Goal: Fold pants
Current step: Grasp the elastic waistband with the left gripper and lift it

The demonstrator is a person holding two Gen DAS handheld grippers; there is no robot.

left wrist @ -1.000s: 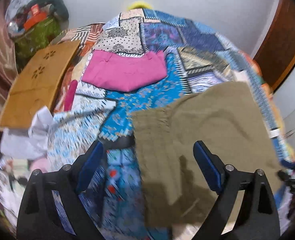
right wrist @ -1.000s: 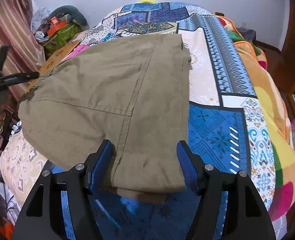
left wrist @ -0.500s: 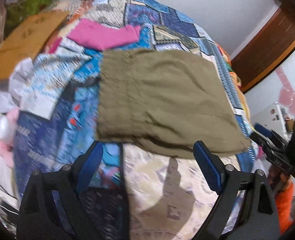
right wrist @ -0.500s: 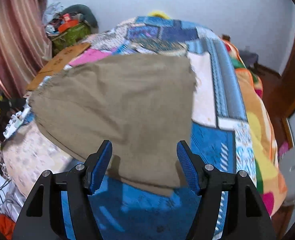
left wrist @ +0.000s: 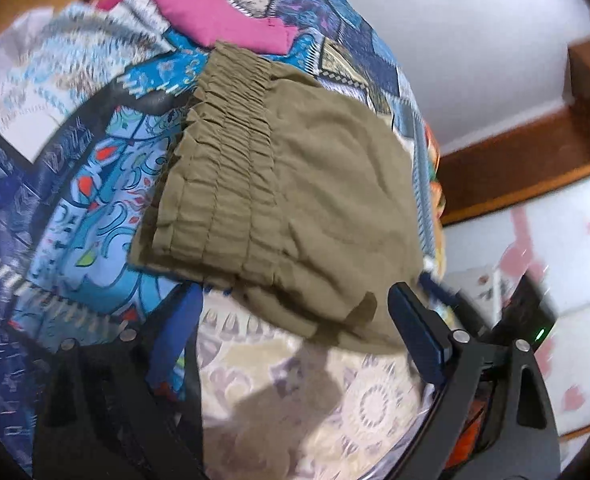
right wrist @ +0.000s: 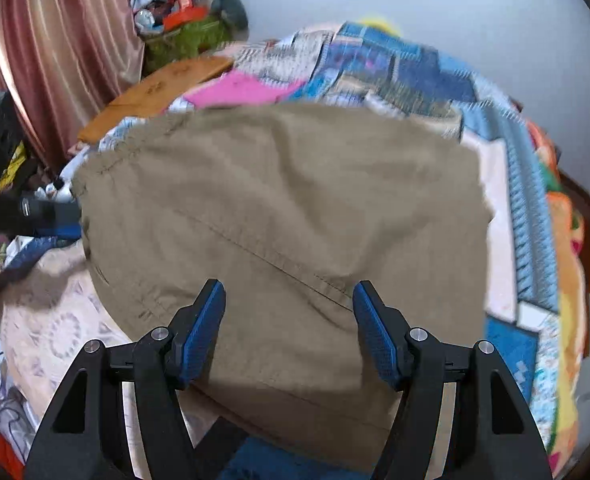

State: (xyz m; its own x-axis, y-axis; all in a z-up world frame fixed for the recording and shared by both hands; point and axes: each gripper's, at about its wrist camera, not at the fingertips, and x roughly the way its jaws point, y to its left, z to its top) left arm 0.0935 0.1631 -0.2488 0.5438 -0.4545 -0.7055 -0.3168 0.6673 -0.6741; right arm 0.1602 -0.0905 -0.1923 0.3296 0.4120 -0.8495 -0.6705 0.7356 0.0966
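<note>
Hovering with jaws spread and holding nothing, the right gripper [right wrist: 289,330] sits over the near edge of the olive-khaki cotton pants [right wrist: 287,216], which lie folded into a compact rectangle on the patchwork blue quilt [right wrist: 531,208]. The left gripper [left wrist: 295,332], likewise released, faces the gathered elastic waistband [left wrist: 223,152]. The fold looks nearly finished; the next move probably calls for pinching one edge for a last fold or smoothing. Beyond lies a pink folded garment [left wrist: 223,16].
</note>
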